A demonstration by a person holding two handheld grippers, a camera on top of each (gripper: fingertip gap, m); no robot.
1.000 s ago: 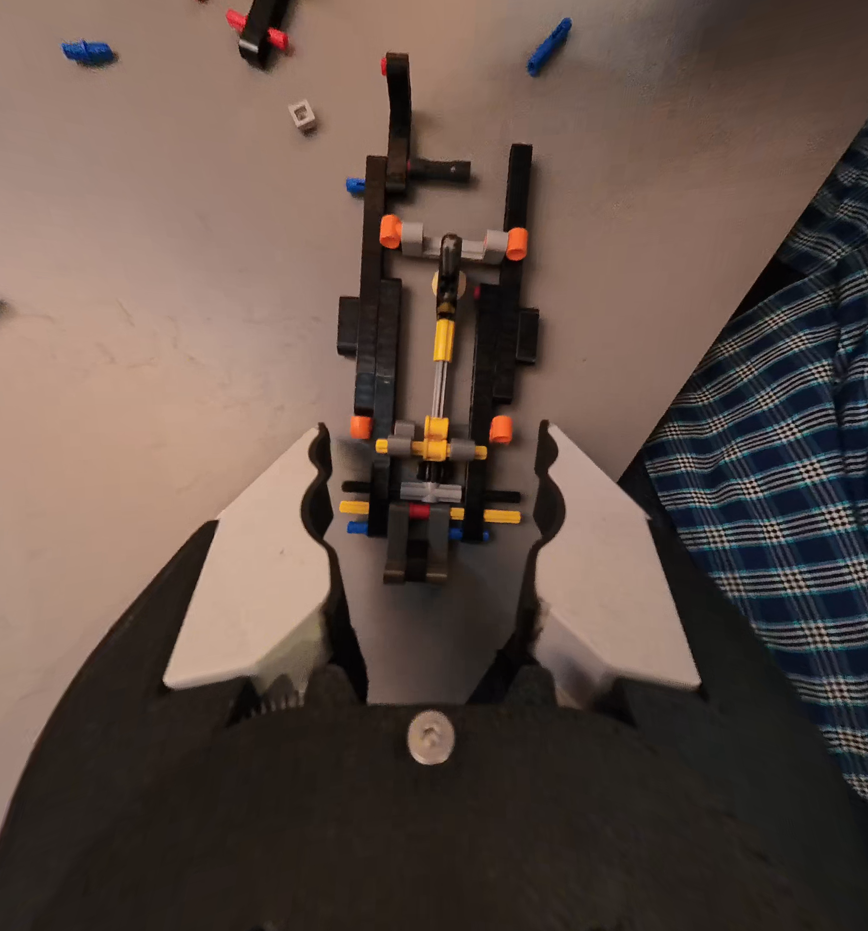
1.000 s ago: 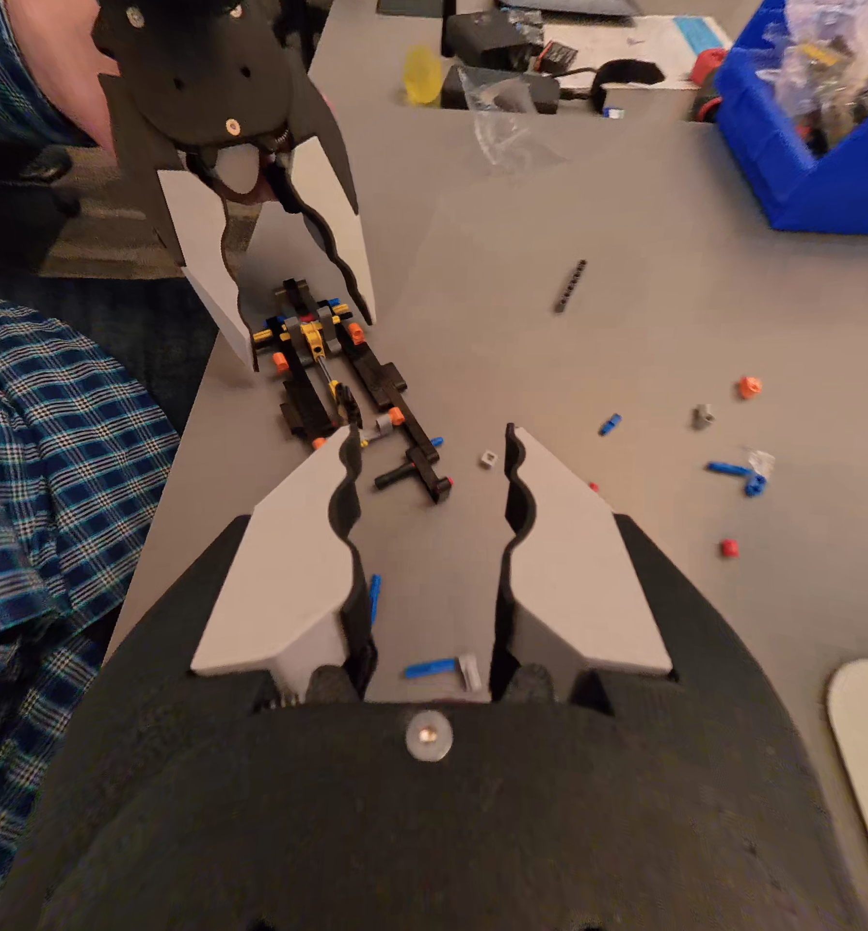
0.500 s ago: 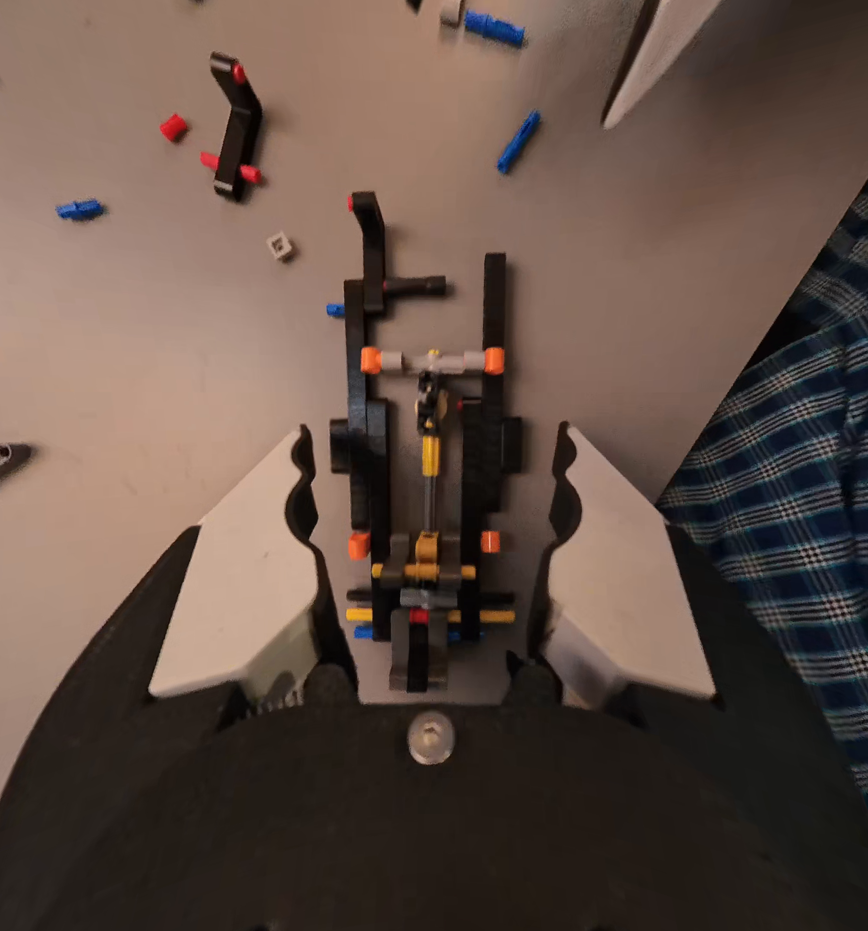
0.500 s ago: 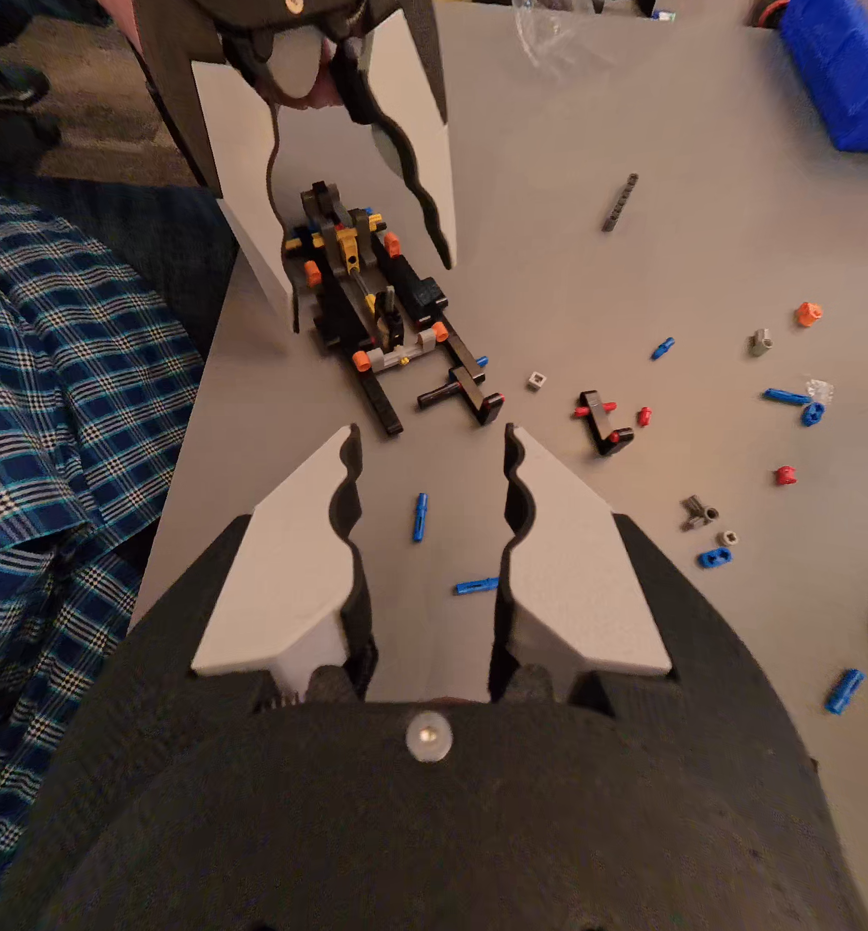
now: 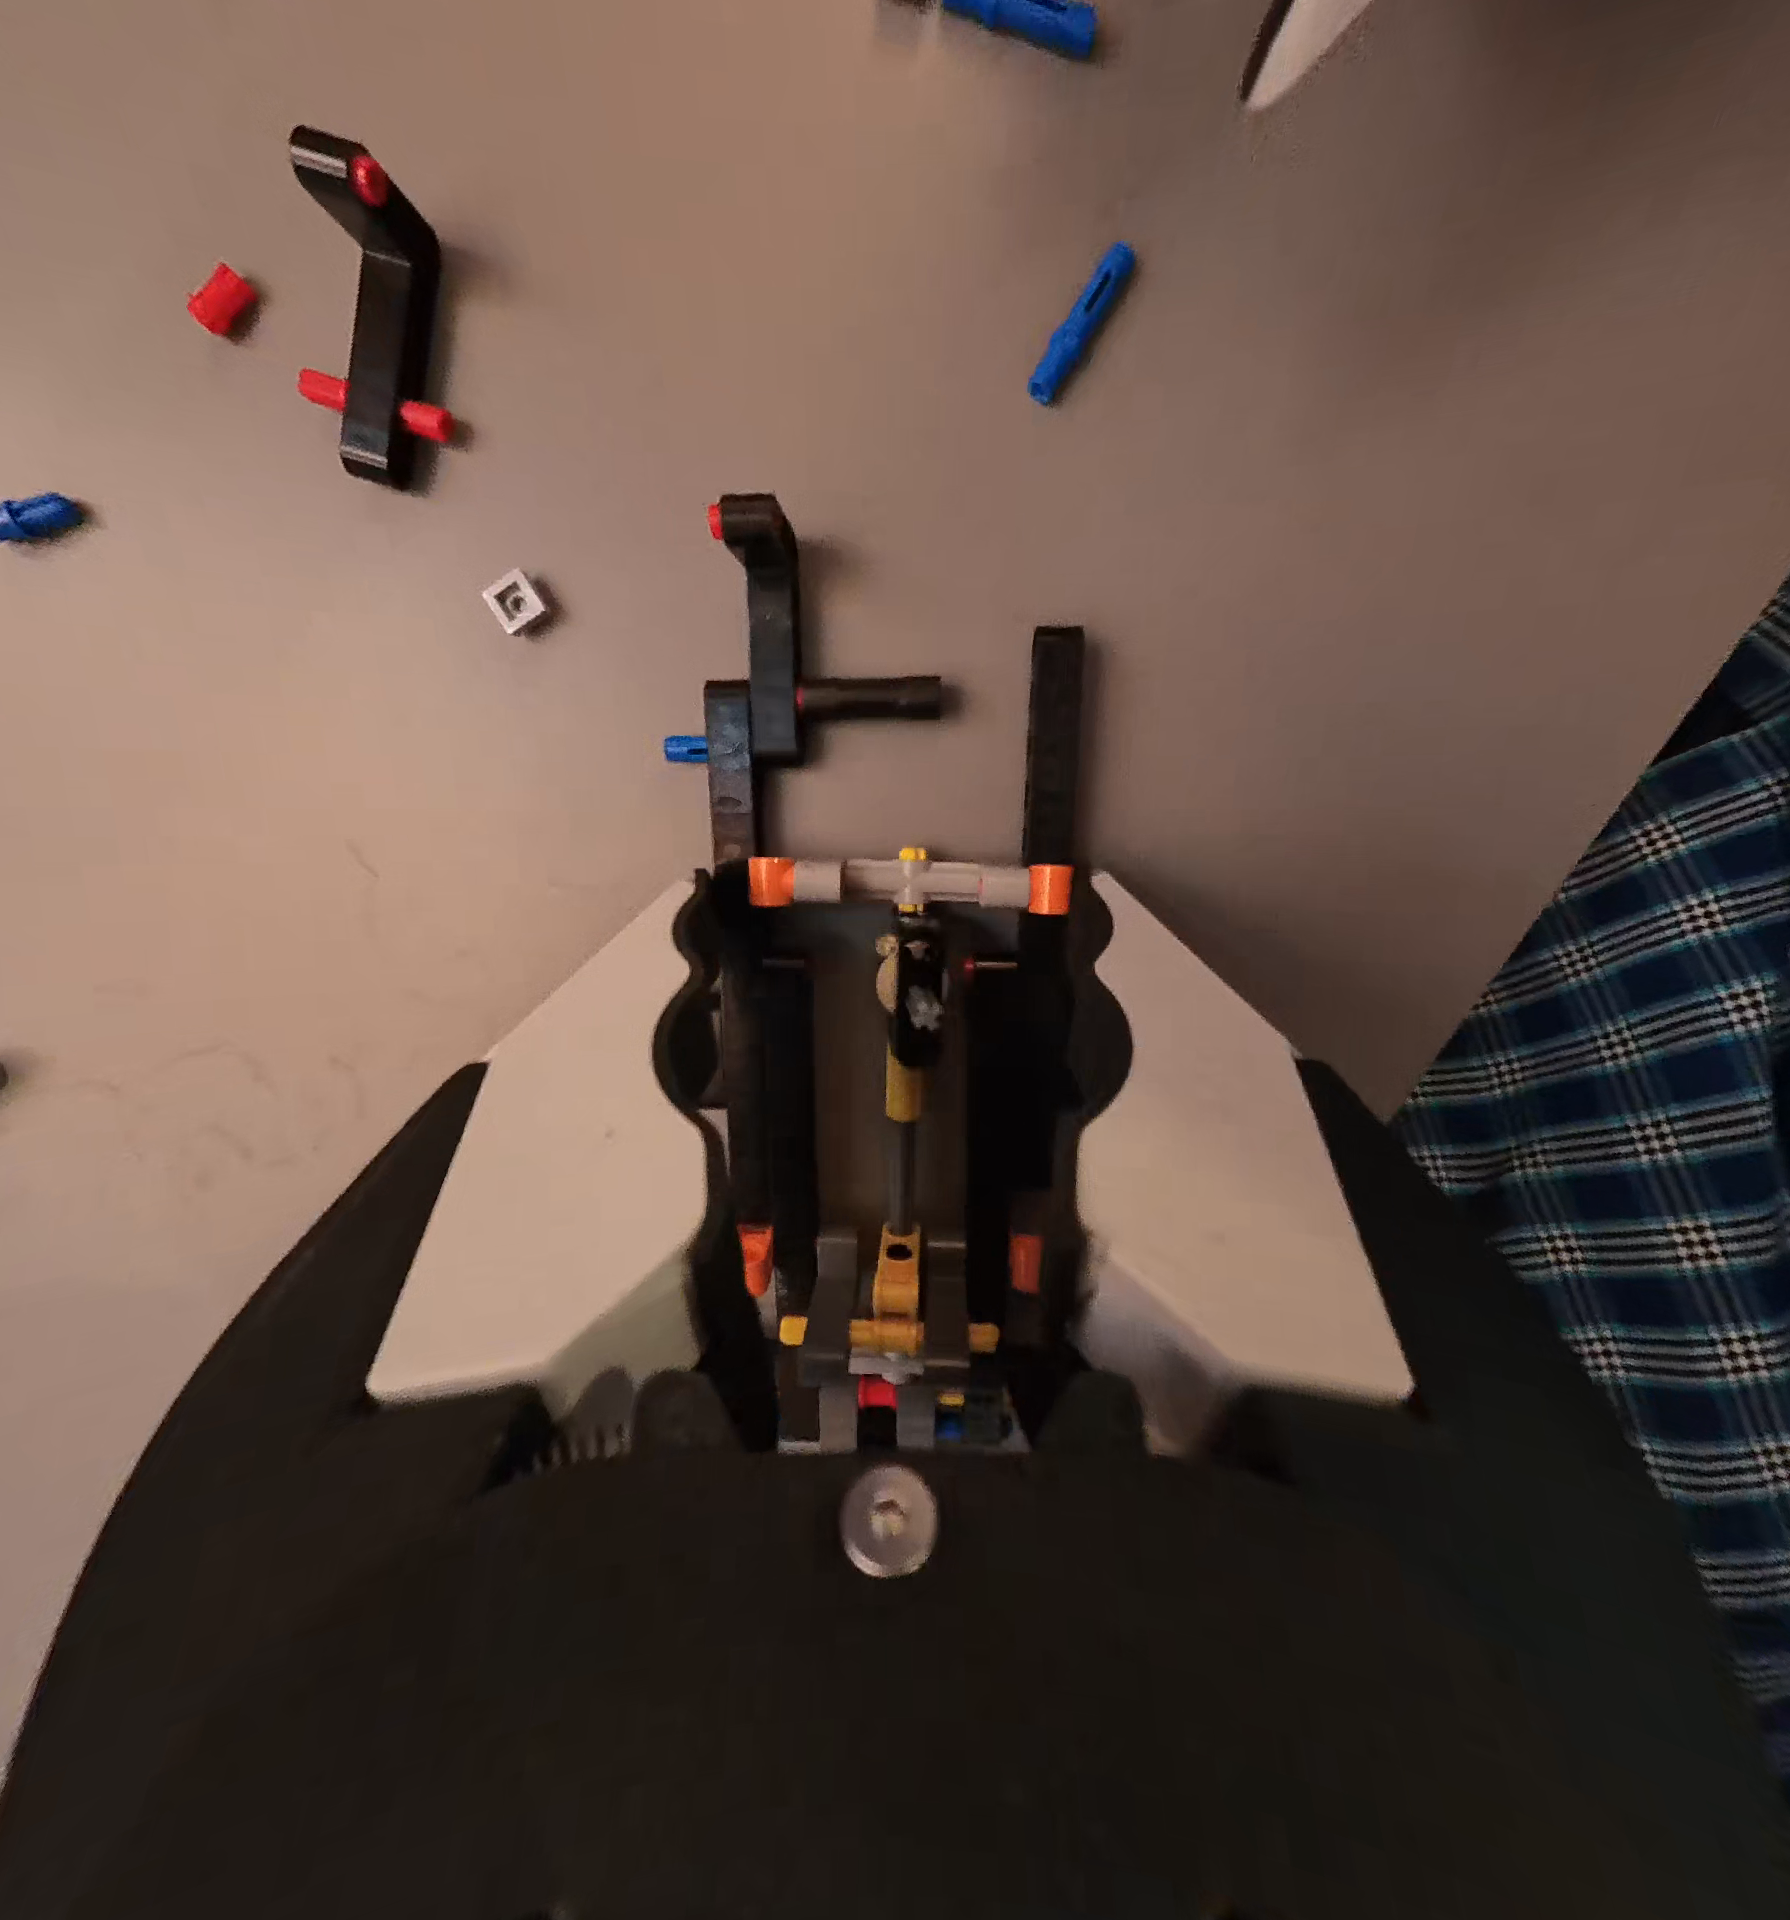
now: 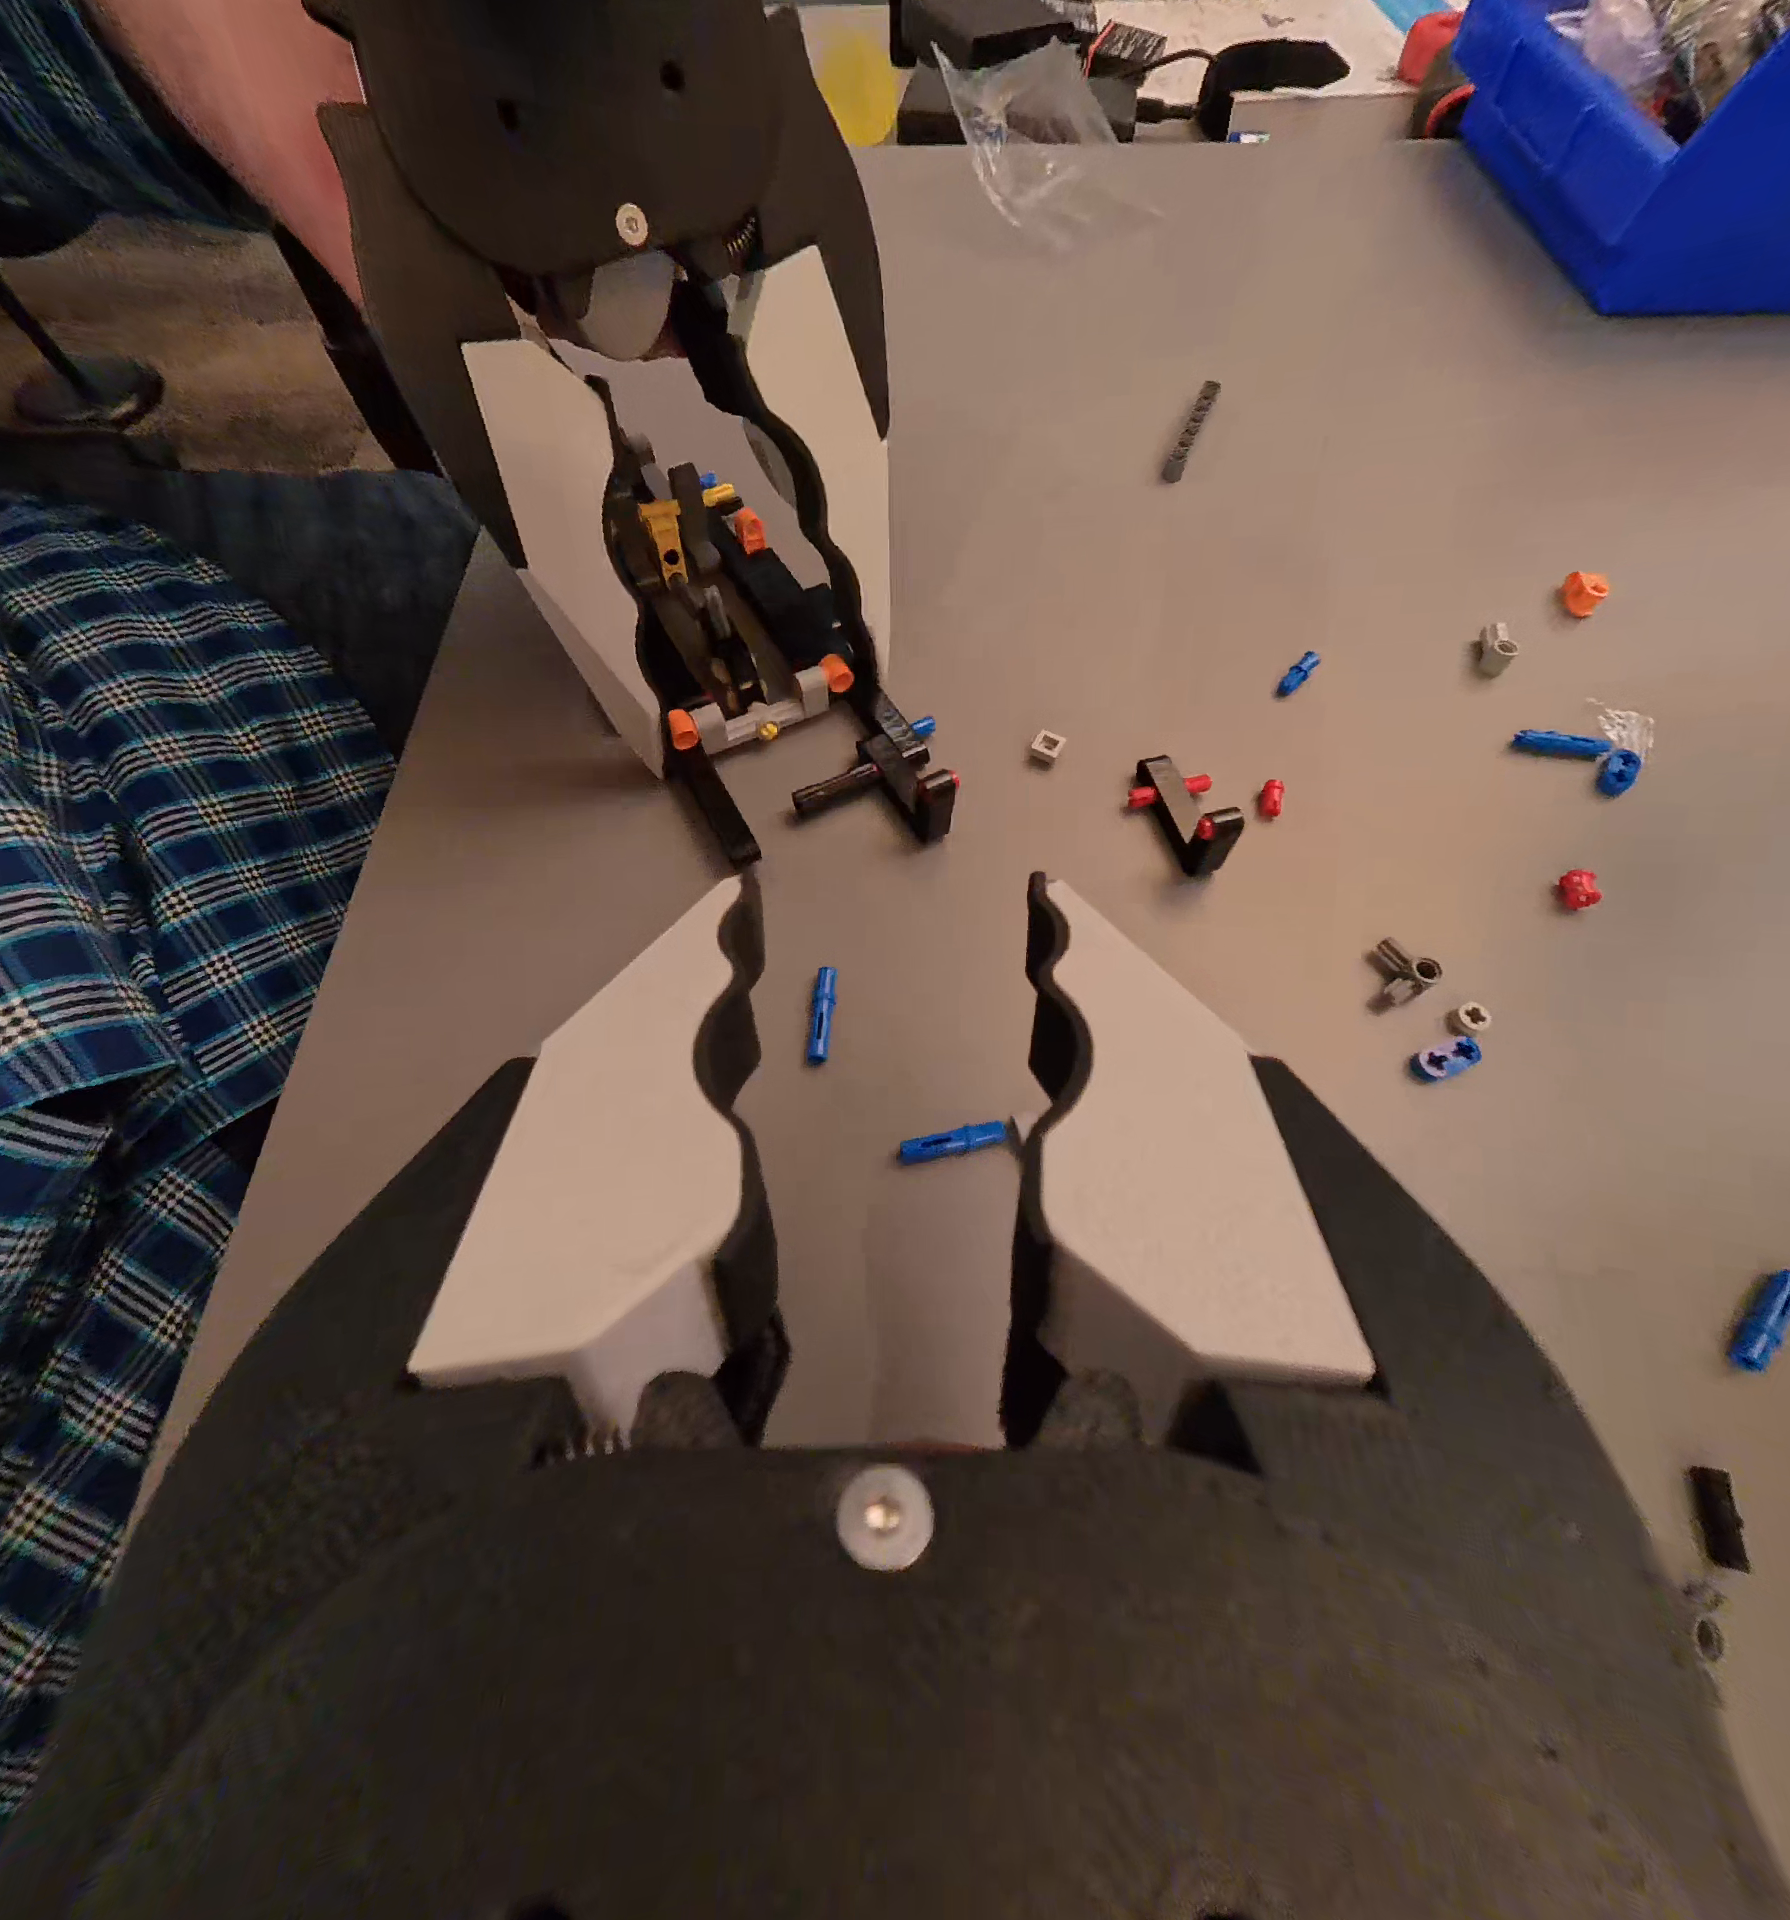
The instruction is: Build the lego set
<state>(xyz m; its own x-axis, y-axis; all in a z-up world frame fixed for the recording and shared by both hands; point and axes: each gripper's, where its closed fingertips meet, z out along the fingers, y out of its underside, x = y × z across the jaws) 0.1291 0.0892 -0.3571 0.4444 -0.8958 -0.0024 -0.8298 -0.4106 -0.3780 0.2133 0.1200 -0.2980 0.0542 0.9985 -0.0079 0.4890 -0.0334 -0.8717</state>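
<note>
sliding forward over the past second, the left claw [image 5: 896,1049] now straddles the half-built lego frame [image 5: 901,1039] on the grey surface [image 5: 247,883], fingers hugging its sides, apparently gripping. the right claw [image 6: 896,1049] hangs apart and empty above a blue pin [image 6: 951,1141], likely the next pickup.

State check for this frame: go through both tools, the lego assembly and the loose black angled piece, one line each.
Left tool: closed around the lego assembly, one finger on each side.
Right tool: open, empty, over the table.
Lego assembly: partly built, its far end on the table.
Black angled piece: loose, lying apart, red pins in it.
</note>
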